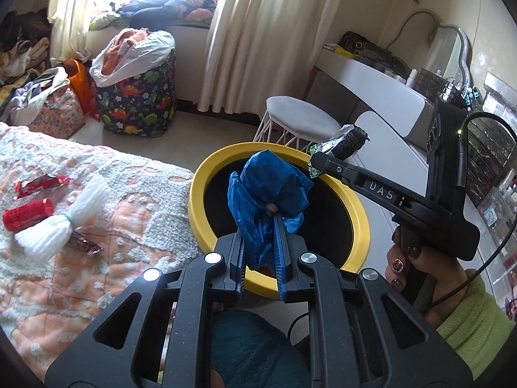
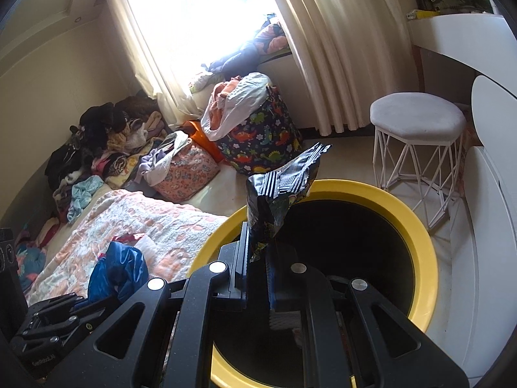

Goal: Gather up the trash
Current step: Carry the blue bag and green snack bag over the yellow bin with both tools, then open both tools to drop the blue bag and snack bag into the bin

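Observation:
A round bin with a yellow rim point(image 1: 357, 213) point(image 2: 420, 239) and black inside stands beside the bed. My left gripper point(image 1: 258, 223) is shut on a crumpled blue plastic bag point(image 1: 268, 187), held over the bin's near rim. My right gripper point(image 2: 258, 252) is shut on a black foil snack wrapper point(image 2: 281, 184) that sticks upward over the bin's opening; the left wrist view shows this wrapper point(image 1: 342, 144) above the far rim. In the right wrist view the blue bag point(image 2: 118, 270) appears at lower left. On the bed lie a red wrapper point(image 1: 40, 184), a red tube point(image 1: 27, 215) and a white tassel point(image 1: 61, 220).
The bed's peach and white blanket point(image 1: 106, 258) is on the left. A white stool point(image 2: 416, 129) stands behind the bin, a white dresser point(image 1: 381, 80) to the right. A dinosaur-print hamper point(image 1: 139, 97) and clothes bags sit by the curtains. A hand holds the right gripper's handle point(image 1: 420, 258).

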A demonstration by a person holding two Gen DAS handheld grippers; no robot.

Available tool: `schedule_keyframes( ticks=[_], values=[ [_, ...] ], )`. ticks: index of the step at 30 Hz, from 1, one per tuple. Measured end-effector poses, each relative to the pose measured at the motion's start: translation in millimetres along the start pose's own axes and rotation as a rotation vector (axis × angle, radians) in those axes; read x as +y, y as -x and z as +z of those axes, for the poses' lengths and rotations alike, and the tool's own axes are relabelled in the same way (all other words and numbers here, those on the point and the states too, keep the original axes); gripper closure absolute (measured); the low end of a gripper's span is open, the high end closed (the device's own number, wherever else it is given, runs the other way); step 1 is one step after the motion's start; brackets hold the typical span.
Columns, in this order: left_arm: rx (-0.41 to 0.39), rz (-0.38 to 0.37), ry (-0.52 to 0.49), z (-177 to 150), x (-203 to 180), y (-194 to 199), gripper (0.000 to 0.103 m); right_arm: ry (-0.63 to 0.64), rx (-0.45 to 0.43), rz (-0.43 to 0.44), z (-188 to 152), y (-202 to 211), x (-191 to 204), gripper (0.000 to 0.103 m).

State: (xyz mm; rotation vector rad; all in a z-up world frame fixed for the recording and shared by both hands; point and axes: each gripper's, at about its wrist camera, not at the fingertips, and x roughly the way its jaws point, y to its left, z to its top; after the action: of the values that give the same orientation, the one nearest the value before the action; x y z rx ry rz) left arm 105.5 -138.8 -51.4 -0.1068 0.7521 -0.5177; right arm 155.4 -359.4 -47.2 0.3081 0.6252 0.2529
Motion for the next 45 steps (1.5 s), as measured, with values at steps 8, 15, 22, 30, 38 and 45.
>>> schedule_keyframes(
  ticks=[8, 15, 22, 30, 38, 45],
  values=[
    [0.031, -0.003, -0.022, 4, -6, -20, 0.093, -0.034, 0.013, -0.021, -3, -4, -15, 0.094],
    [0.052, 0.008, -0.022, 7, -8, -40, 0.093, -0.060, 0.026, -0.032, -6, -6, -24, 0.094],
    [0.079, 0.022, -0.010, 11, -9, -62, 0.093, -0.058, 0.048, -0.047, -7, -11, -28, 0.094],
    [0.118, 0.037, 0.005, 16, -6, -87, 0.092, -0.064, 0.072, -0.065, -9, -17, -32, 0.094],
    [0.109, 0.040, 0.017, 19, -3, -90, 0.066, -0.099, 0.084, -0.078, -9, -21, -40, 0.074],
    [0.067, 0.040, 0.051, 19, 2, -75, 0.023, -0.119, 0.067, -0.085, -9, -19, -44, 0.053]
  ],
)
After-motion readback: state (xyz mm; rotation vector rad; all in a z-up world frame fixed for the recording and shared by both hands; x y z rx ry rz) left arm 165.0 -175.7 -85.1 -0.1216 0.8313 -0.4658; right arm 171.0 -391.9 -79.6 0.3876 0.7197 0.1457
